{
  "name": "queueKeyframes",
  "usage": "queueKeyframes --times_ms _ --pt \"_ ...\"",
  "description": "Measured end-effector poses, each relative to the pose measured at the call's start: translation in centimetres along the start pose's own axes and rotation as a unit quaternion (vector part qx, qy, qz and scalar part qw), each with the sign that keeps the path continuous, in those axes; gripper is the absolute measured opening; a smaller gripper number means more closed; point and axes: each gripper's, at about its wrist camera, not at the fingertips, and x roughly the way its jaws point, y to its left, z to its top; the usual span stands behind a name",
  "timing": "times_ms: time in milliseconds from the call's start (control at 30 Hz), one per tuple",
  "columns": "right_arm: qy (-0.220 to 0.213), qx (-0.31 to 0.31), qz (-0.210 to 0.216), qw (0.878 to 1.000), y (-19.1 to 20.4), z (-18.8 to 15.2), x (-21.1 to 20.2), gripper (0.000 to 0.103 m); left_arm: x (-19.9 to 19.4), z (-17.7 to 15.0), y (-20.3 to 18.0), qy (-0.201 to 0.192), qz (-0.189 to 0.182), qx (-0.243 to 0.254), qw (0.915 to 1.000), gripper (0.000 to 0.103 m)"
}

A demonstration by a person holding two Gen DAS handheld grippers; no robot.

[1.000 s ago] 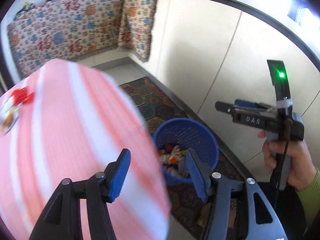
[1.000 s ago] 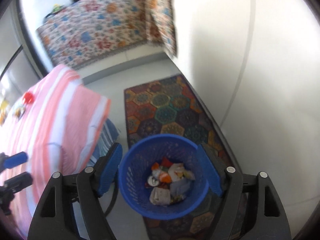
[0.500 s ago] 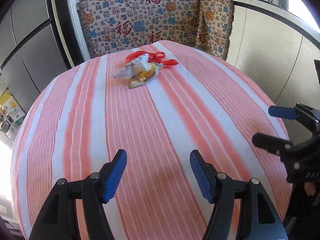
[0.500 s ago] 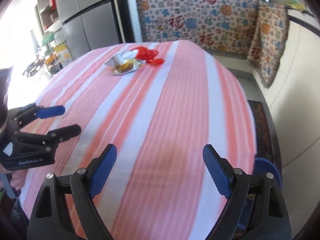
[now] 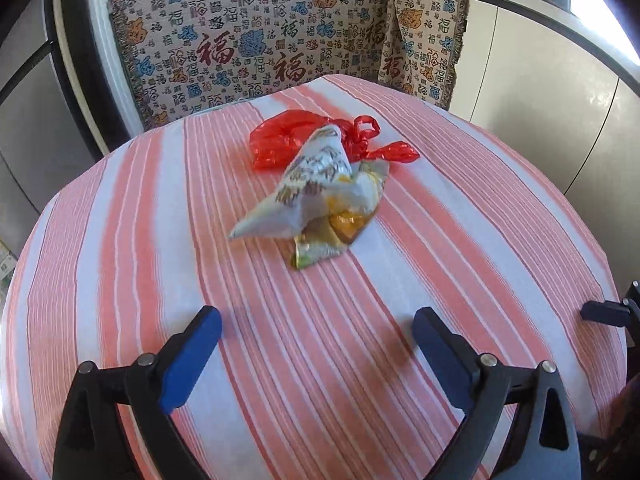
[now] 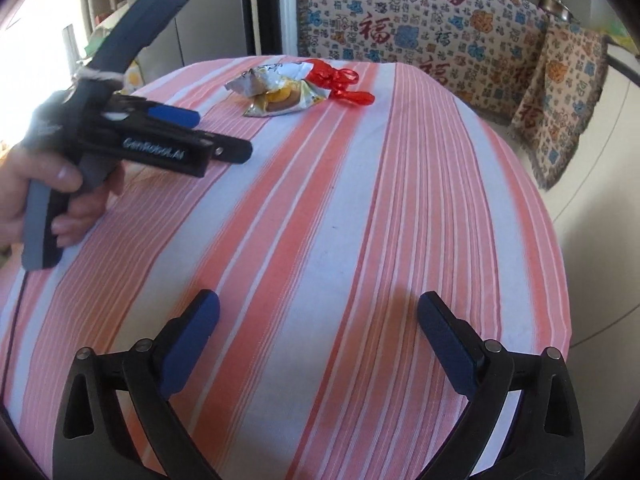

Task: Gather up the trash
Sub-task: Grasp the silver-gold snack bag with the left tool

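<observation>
A crumpled silver snack wrapper (image 5: 316, 196) lies on the pink-striped tablecloth (image 5: 440, 220), partly over a gold wrapper (image 5: 340, 236), with a red plastic bag (image 5: 288, 140) just behind it. The same pile shows far off in the right wrist view, wrapper (image 6: 268, 80) and red bag (image 6: 340, 80). My left gripper (image 5: 316, 324) is open and empty, a short way in front of the pile; it also shows at the left of the right wrist view (image 6: 208, 132). My right gripper (image 6: 318, 312) is open and empty over the near half of the table.
A patterned cloth (image 5: 260, 40) covers furniture behind the table. White cabinet fronts (image 5: 540, 92) stand to the right, a grey fridge (image 6: 192, 20) to the left. The right gripper's tip (image 5: 608, 312) shows at the table's right edge.
Both grippers swung from the blue bin on the floor up to the table. The left gripper has since moved closer to the wrapper pile. Both stayed open.
</observation>
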Motion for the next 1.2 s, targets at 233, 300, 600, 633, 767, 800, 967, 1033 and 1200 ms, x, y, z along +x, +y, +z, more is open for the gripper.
queueKeyframes --times_ms 233,300,600,633,767,800,967,1033,1200 --pt "0.001 0.003 0.003 1.0 -0.2 0.0 0.1 0.099 2.8 4.0 1.1 0.001 -0.013 0.013 0.9998 0.103" --pt "0.001 0.004 0.002 1.0 -0.2 0.0 0.1 0.099 2.9 4.5 1.1 -0.005 -0.014 0.016 0.9998 0.1" --pt "0.0 0.008 -0.002 1.0 -0.3 0.1 0.1 0.099 -1.0 2.0 2.8 -0.033 -0.016 -0.034 0.9987 0.052" --pt "0.0 0.008 -0.002 1.0 -0.3 0.0 0.1 0.099 -2.1 1.0 3.4 -0.034 -0.009 -0.047 0.9983 0.052" --pt "0.0 0.008 -0.002 1.0 -0.3 0.0 0.1 0.099 -5.8 -3.4 6.2 -0.025 0.027 -0.095 0.9948 0.052" --pt "0.001 0.008 -0.002 1.0 -0.3 0.0 0.1 0.1 -6.5 -4.5 6.8 -0.023 0.039 -0.104 0.9936 0.052" --pt "0.008 0.011 0.004 1.0 -0.6 0.3 0.1 0.1 -8.0 -8.1 7.3 -0.018 0.075 -0.114 0.9905 0.056" --pt "0.001 0.023 0.007 1.0 -1.3 1.2 0.1 0.098 -7.6 -8.8 6.9 -0.01 0.083 -0.108 0.9906 0.063" --pt "0.01 -0.007 0.007 1.0 -2.8 5.7 2.3 0.098 -7.5 -9.4 7.5 -0.015 0.089 -0.12 0.9887 0.08"
